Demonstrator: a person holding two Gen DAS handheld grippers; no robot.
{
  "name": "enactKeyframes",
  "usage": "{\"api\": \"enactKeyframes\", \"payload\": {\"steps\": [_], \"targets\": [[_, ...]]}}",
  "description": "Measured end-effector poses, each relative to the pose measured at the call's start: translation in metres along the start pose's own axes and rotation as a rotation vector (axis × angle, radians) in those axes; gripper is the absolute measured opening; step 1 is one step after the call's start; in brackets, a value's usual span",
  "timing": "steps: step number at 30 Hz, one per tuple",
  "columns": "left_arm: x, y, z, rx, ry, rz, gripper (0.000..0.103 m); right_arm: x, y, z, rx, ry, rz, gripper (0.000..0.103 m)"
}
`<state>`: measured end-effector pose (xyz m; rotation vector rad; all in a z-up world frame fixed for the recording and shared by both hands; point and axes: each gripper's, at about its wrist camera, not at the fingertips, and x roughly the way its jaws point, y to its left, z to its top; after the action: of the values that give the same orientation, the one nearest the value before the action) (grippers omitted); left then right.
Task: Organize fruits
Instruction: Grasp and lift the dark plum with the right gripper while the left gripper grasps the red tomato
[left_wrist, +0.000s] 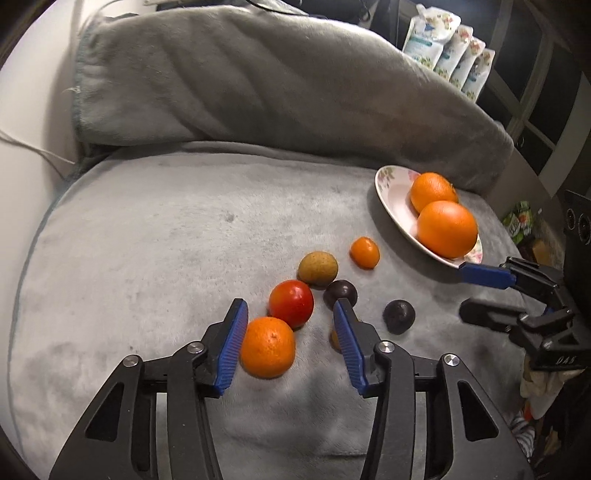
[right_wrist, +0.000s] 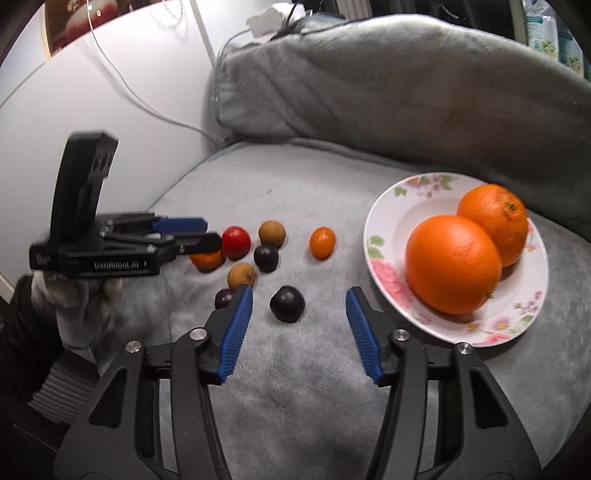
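Fruits lie loose on the grey cushion; a mandarin sits between the open left gripper fingers, touching a tomato ahead. Closing carelessly may nudge both rolling. The right gripper, also open, hovers behind a plum, beside the plate.

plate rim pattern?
White plate with pink and purple flowers and green leaves on the rim; clearest in the right wrist view.

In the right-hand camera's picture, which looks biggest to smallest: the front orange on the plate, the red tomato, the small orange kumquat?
1. Front orange on the flowered plate, clearly.
2. Round red tomato and small orange kumquat: too alike to rank.
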<state>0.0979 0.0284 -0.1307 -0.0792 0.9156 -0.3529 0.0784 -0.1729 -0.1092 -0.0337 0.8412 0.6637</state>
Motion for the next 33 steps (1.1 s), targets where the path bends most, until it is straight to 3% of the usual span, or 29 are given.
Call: {"api": "enactKeyframes", "payload": {"steps": [5, 16, 24, 33], "targets": [[0.010, -0.006, 0.005, 0.053, 0.044, 0.017, 0.044, 0.017, 0.002, -0.003, -0.022, 0.043, 0.003, 0.047], [0.027, -0.005, 0.013, 0.109, 0.138, 0.031, 0.037, 0.044, 0.006, -0.007, -0.061, 0.106, -0.005, 0.043], [0.029, -0.007, 0.013, 0.125, 0.137, 0.024, 0.029, 0.054, 0.011, -0.007, -0.092, 0.119, -0.009, 0.035], [0.027, -0.007, 0.012, 0.110, 0.116, 0.022, 0.028, 0.058, 0.017, -0.006, -0.119, 0.120, -0.022, 0.028]]}}
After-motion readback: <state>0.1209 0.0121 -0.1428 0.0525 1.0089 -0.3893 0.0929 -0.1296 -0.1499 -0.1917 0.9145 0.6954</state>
